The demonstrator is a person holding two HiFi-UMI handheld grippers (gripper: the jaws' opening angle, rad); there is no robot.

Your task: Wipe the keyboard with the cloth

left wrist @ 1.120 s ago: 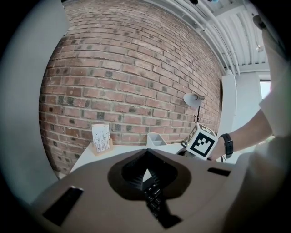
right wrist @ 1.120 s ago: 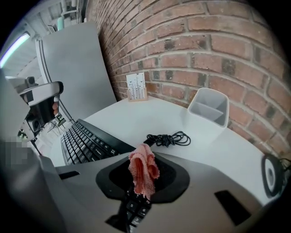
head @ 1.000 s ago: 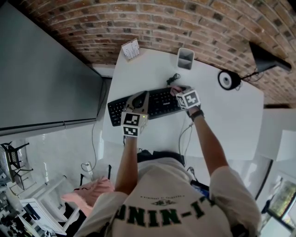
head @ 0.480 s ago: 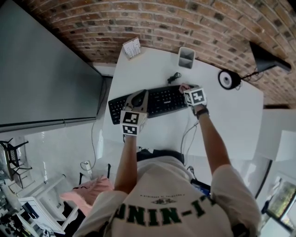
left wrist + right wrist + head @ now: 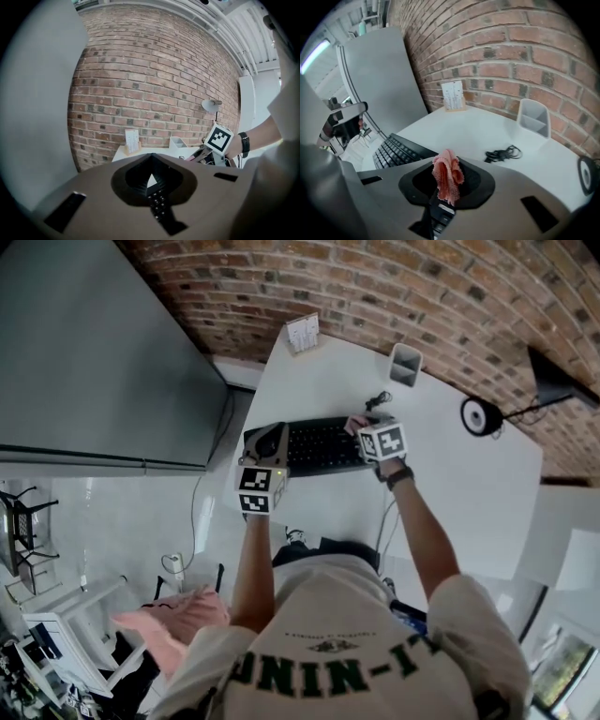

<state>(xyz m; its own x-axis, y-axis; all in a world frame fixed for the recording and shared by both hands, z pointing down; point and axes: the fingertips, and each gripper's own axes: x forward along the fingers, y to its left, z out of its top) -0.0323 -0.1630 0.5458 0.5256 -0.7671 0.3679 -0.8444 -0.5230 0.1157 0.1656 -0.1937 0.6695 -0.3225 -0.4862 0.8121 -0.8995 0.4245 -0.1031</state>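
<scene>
A crumpled pink cloth (image 5: 447, 178) with a nubbly weave is pinched upright between the right gripper's (image 5: 446, 194) jaws, at the right end of the flat black keyboard (image 5: 314, 446) in mid-frame. The left gripper (image 5: 267, 444), jaws together, sits over the keyboard's left end on the smooth white table (image 5: 450, 493).

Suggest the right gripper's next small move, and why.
Probably sweep the right gripper leftward along the keyboard: its jaws are shut on the pink cloth at the keyboard's right end, and most keys lie to its left.
</scene>
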